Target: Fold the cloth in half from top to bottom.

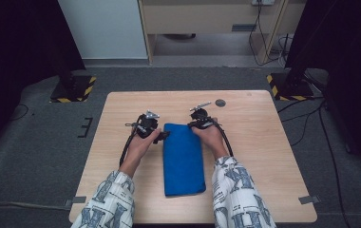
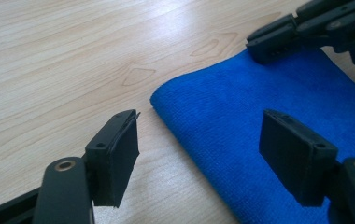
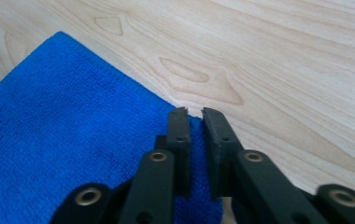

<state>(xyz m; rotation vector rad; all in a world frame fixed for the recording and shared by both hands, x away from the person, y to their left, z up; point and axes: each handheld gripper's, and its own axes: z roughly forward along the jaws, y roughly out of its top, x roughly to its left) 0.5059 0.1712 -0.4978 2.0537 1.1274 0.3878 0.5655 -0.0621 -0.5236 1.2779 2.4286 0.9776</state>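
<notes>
pinching blue cloth corner, right gripper; left gripper wide at its edge

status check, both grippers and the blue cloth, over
Right gripper shut on far right corner of folded blue cloth. Left gripper open, jaws astride far left corner, not gripping. Cloth flat on table; nothing in the way.

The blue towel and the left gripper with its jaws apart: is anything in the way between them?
Nothing visible. The left gripper stands open at the near corner of the blue towel, with bare wooden table beside it. The right gripper is at the far corner, shut on the towel's edge, off to the side.
</notes>
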